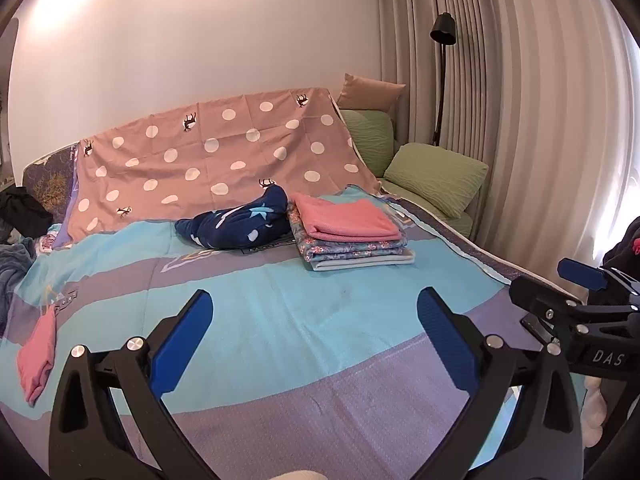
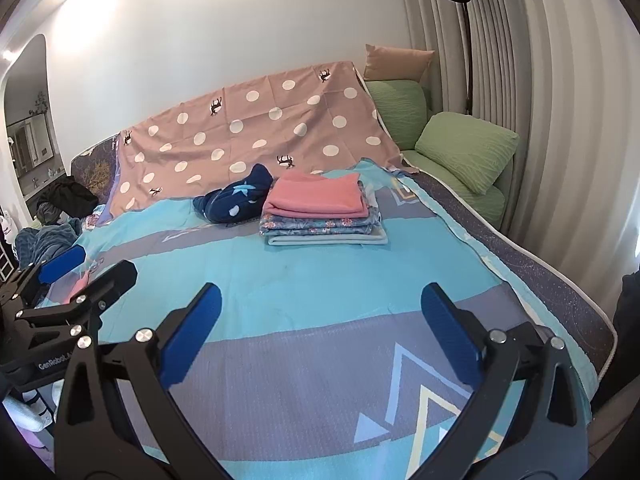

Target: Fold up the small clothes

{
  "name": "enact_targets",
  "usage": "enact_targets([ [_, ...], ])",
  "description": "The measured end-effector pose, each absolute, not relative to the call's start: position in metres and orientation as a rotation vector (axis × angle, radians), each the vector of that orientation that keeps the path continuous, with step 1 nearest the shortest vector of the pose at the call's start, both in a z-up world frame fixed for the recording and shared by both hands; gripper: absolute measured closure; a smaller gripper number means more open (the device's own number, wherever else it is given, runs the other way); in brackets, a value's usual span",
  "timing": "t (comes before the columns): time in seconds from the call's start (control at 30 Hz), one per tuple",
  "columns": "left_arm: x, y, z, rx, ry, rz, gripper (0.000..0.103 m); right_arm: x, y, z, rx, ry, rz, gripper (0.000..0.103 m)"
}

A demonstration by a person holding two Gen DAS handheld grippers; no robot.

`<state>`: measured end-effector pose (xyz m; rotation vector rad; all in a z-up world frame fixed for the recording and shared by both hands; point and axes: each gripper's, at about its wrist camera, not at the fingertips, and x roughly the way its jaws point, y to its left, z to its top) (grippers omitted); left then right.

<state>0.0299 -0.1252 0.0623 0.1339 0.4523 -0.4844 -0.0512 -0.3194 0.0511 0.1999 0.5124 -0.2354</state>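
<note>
A stack of folded clothes (image 1: 352, 240), pink on top of blue floral pieces, sits on the bed's far middle; it also shows in the right wrist view (image 2: 320, 210). A crumpled navy star-print garment (image 1: 240, 226) lies just left of the stack (image 2: 236, 200). A small pink garment (image 1: 36, 356) lies at the bed's left edge. My left gripper (image 1: 316, 308) is open and empty above the blue bedspread (image 1: 280, 312). My right gripper (image 2: 320, 304) is open and empty beside it, over the bedspread (image 2: 300, 280).
A polka-dot pink sheet (image 1: 216, 160) leans against the wall behind the bed. Green pillows (image 1: 436, 176) lie at the far right by the curtain and a black floor lamp (image 1: 442, 80). Dark clothes (image 2: 64, 200) pile up at the far left.
</note>
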Motion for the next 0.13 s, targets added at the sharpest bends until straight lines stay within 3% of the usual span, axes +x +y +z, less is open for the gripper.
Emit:
enact_targets([
  [0.13,0.0248,-0.1257,0.0619,0.142,0.460,-0.481,0.001,-0.0524,-0.3184,0.0493,0.200,0.521,-0.228,0.002],
])
